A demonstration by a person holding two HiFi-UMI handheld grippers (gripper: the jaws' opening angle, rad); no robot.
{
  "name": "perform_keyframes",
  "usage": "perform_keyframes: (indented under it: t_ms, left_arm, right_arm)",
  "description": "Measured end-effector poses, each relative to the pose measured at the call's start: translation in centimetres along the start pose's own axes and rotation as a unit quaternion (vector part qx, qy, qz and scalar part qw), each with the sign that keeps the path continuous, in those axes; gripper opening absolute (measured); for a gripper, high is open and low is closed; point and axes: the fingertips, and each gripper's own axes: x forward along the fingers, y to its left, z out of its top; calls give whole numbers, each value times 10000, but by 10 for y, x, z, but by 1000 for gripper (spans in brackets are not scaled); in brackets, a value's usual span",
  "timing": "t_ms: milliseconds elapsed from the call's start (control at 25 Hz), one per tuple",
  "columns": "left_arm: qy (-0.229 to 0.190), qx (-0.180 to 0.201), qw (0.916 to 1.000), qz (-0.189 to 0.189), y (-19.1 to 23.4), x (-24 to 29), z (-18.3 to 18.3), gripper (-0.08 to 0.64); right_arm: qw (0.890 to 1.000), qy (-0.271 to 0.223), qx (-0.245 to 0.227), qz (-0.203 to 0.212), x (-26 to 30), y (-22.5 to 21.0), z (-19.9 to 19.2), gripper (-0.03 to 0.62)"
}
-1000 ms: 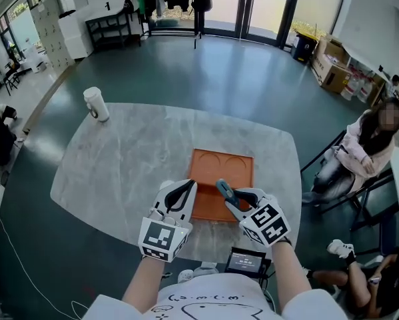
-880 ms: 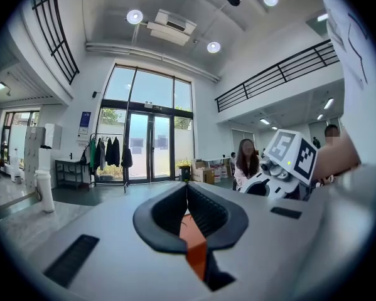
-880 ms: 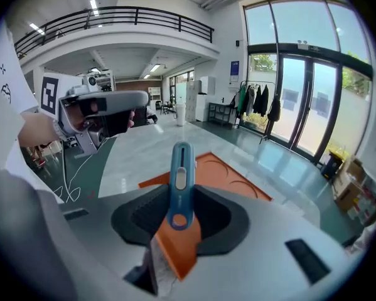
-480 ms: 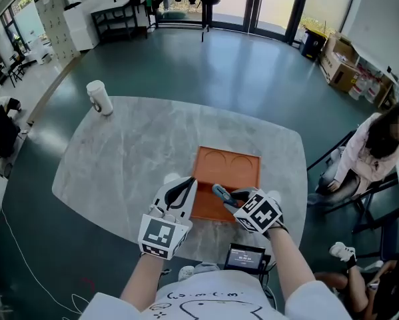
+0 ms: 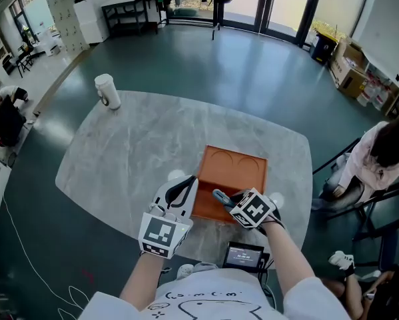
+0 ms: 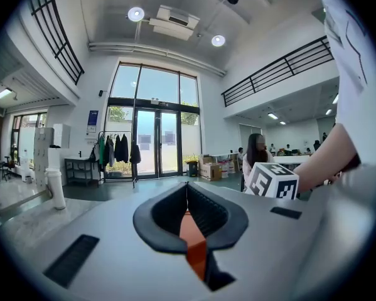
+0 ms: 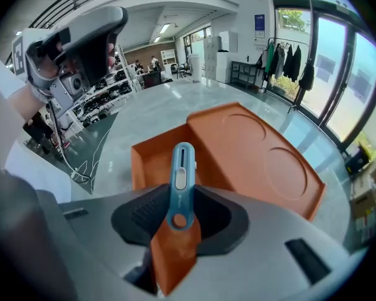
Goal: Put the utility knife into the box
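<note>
Blue plastic utility knife [image 7: 180, 180]: light, stiff, slick | your right gripper [image 7: 178, 224] clamps its butt end over the orange box [image 7: 257, 149] | blade probably retracted | left gripper [image 6: 188, 215] closed, empty.

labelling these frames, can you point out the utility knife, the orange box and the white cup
utility knife [image 7: 180, 179]: right gripper view, on its blue handle at the slider
orange box [image 5: 234, 175]: head view, on its bare orange surface
white cup [image 5: 106, 91]: head view, on its side wall
</note>
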Motion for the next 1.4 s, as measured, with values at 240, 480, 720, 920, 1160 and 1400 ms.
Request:
perform_keyframes:
  t_ms: [240, 480, 720, 920, 1160, 1400]
  left_arm:
    - [44, -12, 9999, 146, 3, -3, -4, 15]
    - [34, -32, 9997, 255, 8, -6, -5, 15]
    - [92, 23, 9995, 311, 8, -8, -2, 15]
    - [76, 16, 9993, 375, 10, -11, -4, 15]
    - [127, 52, 9992, 368, 14, -17, -4, 15]
    - [102, 90, 9996, 249, 9, -21, 0, 15]
  right_arm:
    - [9995, 276, -49, 119, 19, 0, -8, 133]
    - [9985, 525, -128, 99, 34, -3, -11, 133]
    - [9978, 606, -214, 144, 39, -4, -11, 133]
    - [9968, 730, -302, 105, 44, -3, -14, 133]
    - [9963, 821, -258, 0, 48, -2, -19, 167]
    - [9981, 610, 23, -87, 40, -1, -20, 247]
